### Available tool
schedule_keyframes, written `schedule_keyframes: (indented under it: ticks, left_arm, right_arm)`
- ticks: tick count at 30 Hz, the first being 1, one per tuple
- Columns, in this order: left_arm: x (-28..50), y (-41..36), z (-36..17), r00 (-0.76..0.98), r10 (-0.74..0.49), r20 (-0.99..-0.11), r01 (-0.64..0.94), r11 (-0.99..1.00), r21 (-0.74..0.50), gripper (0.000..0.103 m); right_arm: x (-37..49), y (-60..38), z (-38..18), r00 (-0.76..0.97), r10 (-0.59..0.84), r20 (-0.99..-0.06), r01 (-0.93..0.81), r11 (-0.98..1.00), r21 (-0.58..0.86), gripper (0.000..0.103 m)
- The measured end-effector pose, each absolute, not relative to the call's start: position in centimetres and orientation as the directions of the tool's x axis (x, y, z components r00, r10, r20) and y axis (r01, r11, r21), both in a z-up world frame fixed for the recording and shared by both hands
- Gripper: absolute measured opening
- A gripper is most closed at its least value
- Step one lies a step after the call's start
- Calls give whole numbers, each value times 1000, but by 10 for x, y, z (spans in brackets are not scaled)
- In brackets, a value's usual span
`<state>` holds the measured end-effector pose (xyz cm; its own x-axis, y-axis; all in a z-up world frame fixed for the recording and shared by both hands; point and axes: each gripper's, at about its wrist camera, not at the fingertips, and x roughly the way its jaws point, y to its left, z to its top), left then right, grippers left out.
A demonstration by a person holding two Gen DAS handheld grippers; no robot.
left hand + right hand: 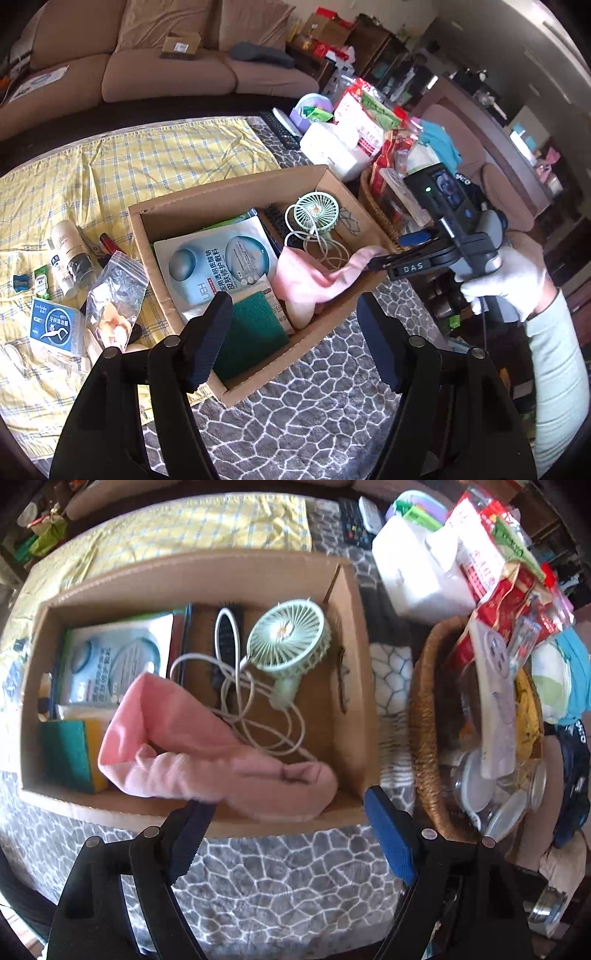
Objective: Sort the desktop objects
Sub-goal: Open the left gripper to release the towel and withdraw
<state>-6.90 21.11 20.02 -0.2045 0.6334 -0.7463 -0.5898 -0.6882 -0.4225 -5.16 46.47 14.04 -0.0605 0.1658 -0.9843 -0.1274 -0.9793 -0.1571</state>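
A cardboard box [229,192] [207,579] sits on the table. In it lie a pink cloth [314,280] [207,753], a mint hand fan [317,214] [286,642] with a white cord, a blue face-mask packet [218,266] [114,661], a green sponge [251,328] [68,753] and a black brush [229,635]. My right gripper [284,812] [384,254] is open at the box's near edge, its left finger touching the pink cloth. My left gripper [295,332] is open and empty above the box's near corner.
On the yellow checked cloth [110,158] left of the box lie a white bottle [68,254], a zip bag [118,291], a floss box [55,325] and red-handled pliers [109,245]. A wicker basket [424,716] full of packets stands right of the box; a white tissue box [417,565] sits behind.
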Motion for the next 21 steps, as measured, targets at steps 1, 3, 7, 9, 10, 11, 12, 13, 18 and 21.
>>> schedule_keyframes:
  ticks: [1, 3, 7, 9, 10, 11, 12, 13, 18, 21]
  left_arm:
    - [-68, 208, 202, -209, 633, -746, -592, -688, -418, 71]
    - [-66, 203, 204, -216, 628, -747, -601, -689, -405, 73]
    - [-61, 197, 208, -232, 618, -751, -631, -684, -368, 74]
    - [-57, 190, 212, -251, 621, -742, -644, -680, -352, 78]
    - [-56, 185, 213, -260, 627, -735, -651, -676, -347, 86]
    - [-55, 176, 215, -269, 634, -725, -656, -672, -344, 91]
    - [-54, 168, 216, -278, 640, -716, -657, -671, -345, 101]
    - [-54, 157, 217, -286, 647, -706, -654, -671, -349, 103]
    - [-61, 77, 217, -340, 676, -654, -581, -698, -419, 103]
    - [-64, 26, 210, -388, 656, -647, -511, -737, -441, 103]
  right_arm:
    - [-51, 466, 135, -63, 123, -990, -144, -983, -113, 84]
    - [-50, 473, 129, -73, 42, -996, -215, -976, -26, 84]
    - [-47, 479, 156, -218, -14, -976, -269, -960, 74, 84]
    - [-43, 474, 177, -320, -39, -947, -264, -956, 129, 85]
    - [-41, 470, 187, -364, -43, -930, -259, -955, 145, 87]
    - [-40, 463, 196, -399, -37, -916, -252, -956, 149, 87]
    - [-39, 455, 203, -428, -30, -903, -238, -960, 145, 87]
    - [-40, 446, 209, -455, -27, -890, -218, -966, 142, 87]
    - [-34, 387, 226, -578, -136, -805, -81, -972, 222, 91]
    - [-31, 347, 232, -627, -236, -743, -2, -953, 304, 92]
